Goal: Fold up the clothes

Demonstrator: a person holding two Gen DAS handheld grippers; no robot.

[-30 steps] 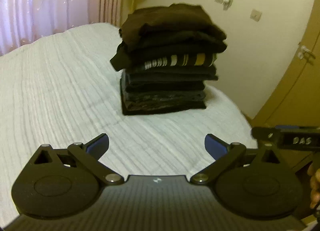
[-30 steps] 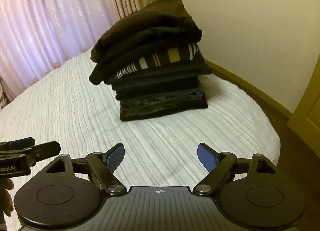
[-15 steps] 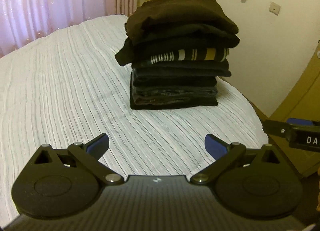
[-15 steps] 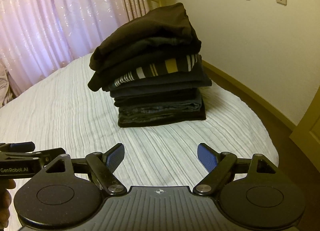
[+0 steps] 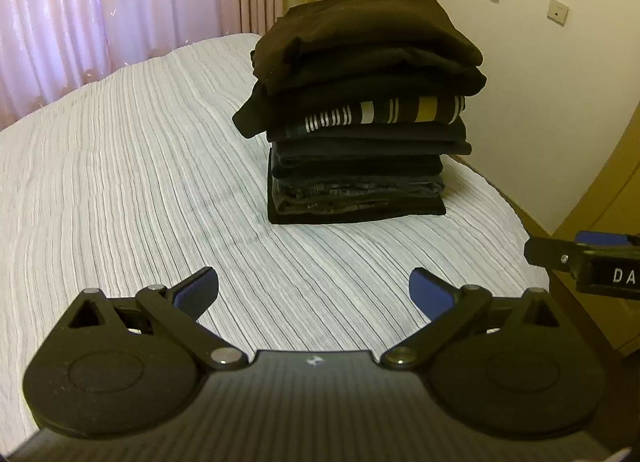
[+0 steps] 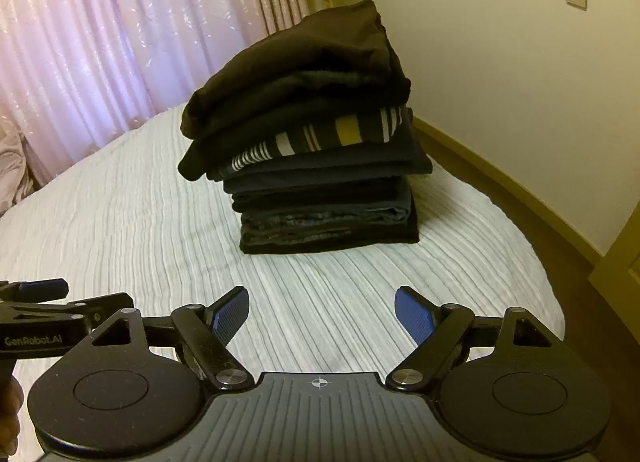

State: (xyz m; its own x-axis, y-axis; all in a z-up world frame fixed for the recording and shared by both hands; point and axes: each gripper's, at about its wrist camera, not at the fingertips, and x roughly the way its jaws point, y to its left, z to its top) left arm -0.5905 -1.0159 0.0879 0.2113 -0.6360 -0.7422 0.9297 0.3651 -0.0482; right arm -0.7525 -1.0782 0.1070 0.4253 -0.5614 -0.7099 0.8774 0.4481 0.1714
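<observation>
Step in hand — judged: between garments. The stack (image 5: 360, 110) of folded dark clothes stands on the bed (image 5: 120, 182), one striped piece midway up. No unfolded garment is in view.

Left gripper (image 5: 314, 290): fingers spread wide, holding nothing, short of the stack. Right gripper (image 6: 322, 312): likewise spread and empty, short of the stack.

Next move, likely — locate a loose garment away from the stack and bring it to the bare bed before the stack.

Containers: none visible.
</observation>
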